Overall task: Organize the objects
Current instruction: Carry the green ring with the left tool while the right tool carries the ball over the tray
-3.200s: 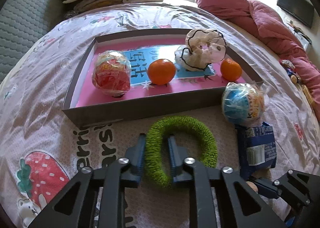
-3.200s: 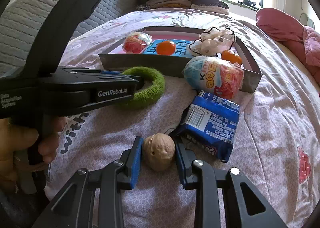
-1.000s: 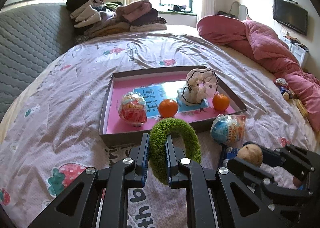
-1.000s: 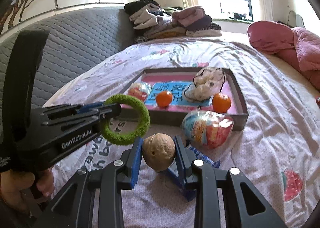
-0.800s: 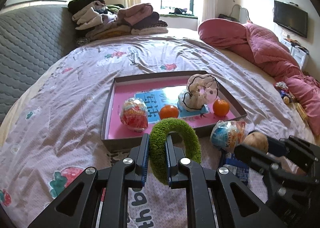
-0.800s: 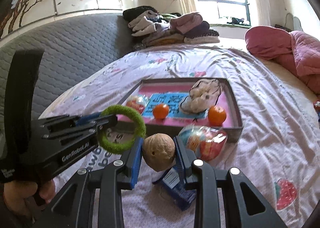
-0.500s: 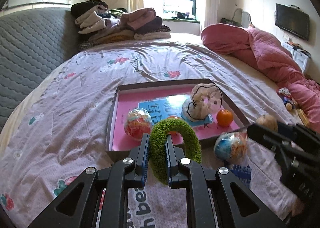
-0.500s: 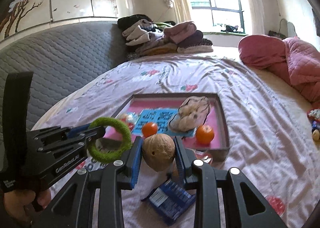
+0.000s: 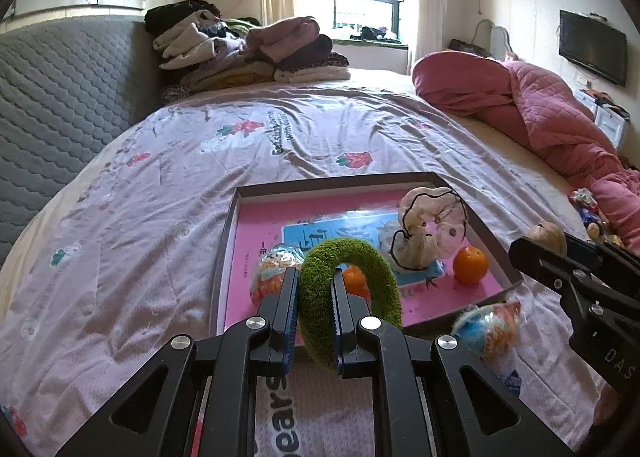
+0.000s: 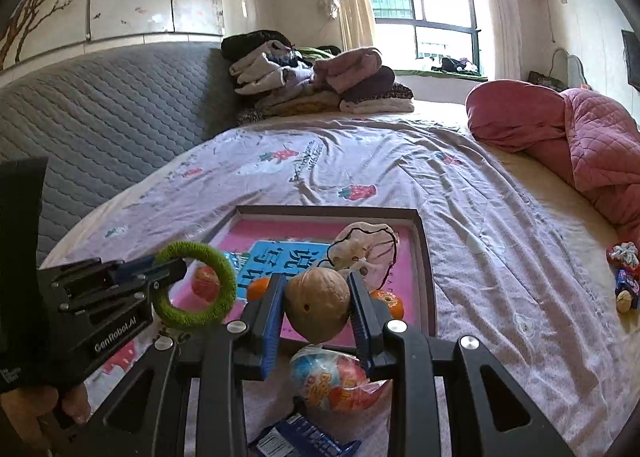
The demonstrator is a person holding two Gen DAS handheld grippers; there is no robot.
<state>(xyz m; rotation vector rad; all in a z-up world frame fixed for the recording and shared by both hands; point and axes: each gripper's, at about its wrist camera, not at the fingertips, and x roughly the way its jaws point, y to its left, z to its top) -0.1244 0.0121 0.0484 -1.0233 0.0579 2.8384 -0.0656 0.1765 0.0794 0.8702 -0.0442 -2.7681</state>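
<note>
My left gripper (image 9: 313, 311) is shut on a fuzzy green ring (image 9: 368, 265), held in the air over the near edge of the grey tray (image 9: 332, 181) with a pink floor. In the right wrist view the same green ring (image 10: 218, 299) hangs at the left. My right gripper (image 10: 318, 307) is shut on a brown walnut (image 10: 318, 303), lifted above the tray's (image 10: 425, 257) near rim. The walnut (image 9: 546, 233) also shows at the right of the left wrist view. Inside the tray lie a wrapped egg (image 9: 276, 265), two oranges (image 9: 471, 265) and a pale scrunchie (image 9: 430, 233).
On the bedsheet in front of the tray lie another wrapped egg (image 10: 330, 379) and a blue snack packet (image 10: 298, 439). Folded clothes (image 9: 244, 51) are stacked at the bed's far end, and a pink quilt (image 9: 540, 113) lies at the right. Small items (image 10: 624, 281) sit near the right edge.
Both grippers have risen and moved forward over the tray's near edge, each still holding its object. The egg and packet on the sheet now sit lower in view.
</note>
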